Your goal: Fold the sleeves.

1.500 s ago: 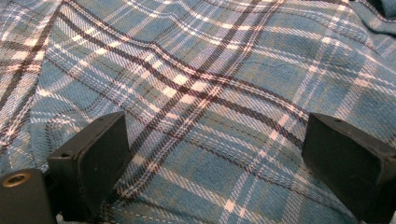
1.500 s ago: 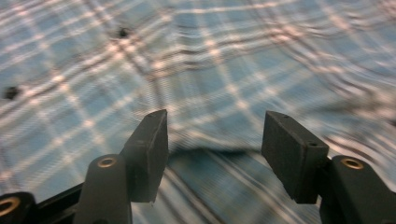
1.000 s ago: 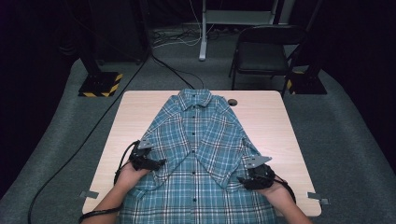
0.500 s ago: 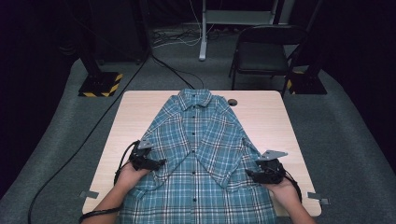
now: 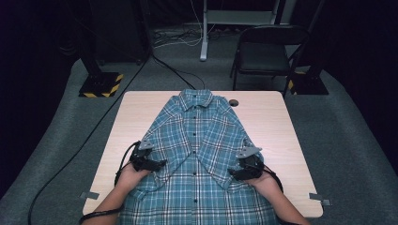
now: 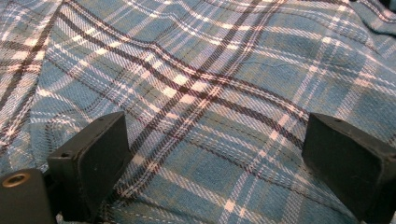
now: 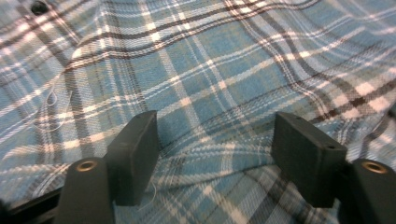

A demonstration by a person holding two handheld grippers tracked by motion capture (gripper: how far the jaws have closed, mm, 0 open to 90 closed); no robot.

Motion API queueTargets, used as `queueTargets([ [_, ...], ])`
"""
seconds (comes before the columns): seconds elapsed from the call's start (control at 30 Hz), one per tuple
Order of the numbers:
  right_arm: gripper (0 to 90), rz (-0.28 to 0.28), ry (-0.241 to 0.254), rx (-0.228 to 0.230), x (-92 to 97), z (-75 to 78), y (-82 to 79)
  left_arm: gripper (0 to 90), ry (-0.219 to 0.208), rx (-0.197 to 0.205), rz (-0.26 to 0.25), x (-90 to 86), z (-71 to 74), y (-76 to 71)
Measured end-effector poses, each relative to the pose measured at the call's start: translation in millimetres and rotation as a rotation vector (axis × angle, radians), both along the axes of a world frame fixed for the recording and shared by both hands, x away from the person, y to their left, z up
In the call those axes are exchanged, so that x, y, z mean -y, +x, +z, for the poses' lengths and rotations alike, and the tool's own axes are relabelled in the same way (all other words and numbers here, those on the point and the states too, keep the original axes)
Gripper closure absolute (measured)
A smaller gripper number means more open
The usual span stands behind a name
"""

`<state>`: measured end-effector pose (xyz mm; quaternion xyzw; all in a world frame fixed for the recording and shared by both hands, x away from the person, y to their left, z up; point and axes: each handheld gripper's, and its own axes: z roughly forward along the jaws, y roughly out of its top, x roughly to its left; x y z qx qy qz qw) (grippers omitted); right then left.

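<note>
Mid-fold: the blue plaid shirt [image 5: 197,154] lies buttoned, collar far, on the desk [image 5: 272,126], sleeves crossed inward. Your left gripper [image 5: 157,164] and right gripper [image 5: 233,173] rest on it, jaws wide, the right's having just been opening, nothing pinched. Next, grip the near hem.

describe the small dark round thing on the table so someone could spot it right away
Start at the light wooden table and find the blue plaid shirt spread on it. Just right of the shirt's collar, near the table's far edge, lies a small dark round object, alone on the bare wood.
</note>
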<state>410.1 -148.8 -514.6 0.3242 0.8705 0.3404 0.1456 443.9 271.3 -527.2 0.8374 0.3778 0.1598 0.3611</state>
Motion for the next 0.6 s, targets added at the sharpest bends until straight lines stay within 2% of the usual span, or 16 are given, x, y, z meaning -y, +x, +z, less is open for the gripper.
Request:
queueTargets([
  [0.03, 31.7, -0.006, 0.013, -0.031, 3.1, 0.4, 2.0, 7.2, 0.0, 0.0, 0.0, 0.0, 0.0, 0.1],
  [0.1, 33.2, -0.011, -0.004, -0.059, 6.3, 5.6, 5.1, 7.2, 0.0, -0.001, 0.001, 0.1, 0.1, 0.0],
  [0.17, 33.1, -0.021, 0.02, -0.053, 7.1, 12.8, 6.1, 7.2, 0.0, 0.0, 0.001, 0.1, 0.0, 0.0],
  [0.23, 32.1, -0.022, 0.074, -0.042, 5.5, 19.7, 5.6, 7.2, -0.001, 0.0, 0.001, 0.1, 0.0, 0.0],
  [0.3, 31.7, 0.005, 0.108, -0.05, 0.5, 23.0, 1.6, 7.2, 0.0, 0.0, 0.001, 0.1, 0.0, 0.0],
  [0.4, 31.4, 0.079, 0.074, -0.05, -9.1, 20.9, -11.4, 7.2, 0.001, 0.001, 0.002, 0.1, 0.0, -0.2],
  [0.5, 31.2, 0.095, -0.015, -0.04, -10.6, 11.4, -20.4, 7.2, 0.0, 0.001, 0.003, 0.1, 0.0, -0.2],
  [0.53, 30.0, 0.097, -0.031, -0.032, -9.2, 5.6, -21.9, 7.2, 0.0, 0.001, 0.002, 0.2, 0.0, -0.2],
  [0.57, 29.9, 0.114, -0.019, 0.005, -6.8, 2.1, -24.7, 7.2, 0.0, 0.001, 0.003, 0.2, 0.0, -0.2],
  [0.6, 29.9, 0.123, -0.016, 0.014, -5.6, 1.4, -25.4, 7.2, 0.002, 0.001, 0.001, 0.0, 0.1, -0.1],
])
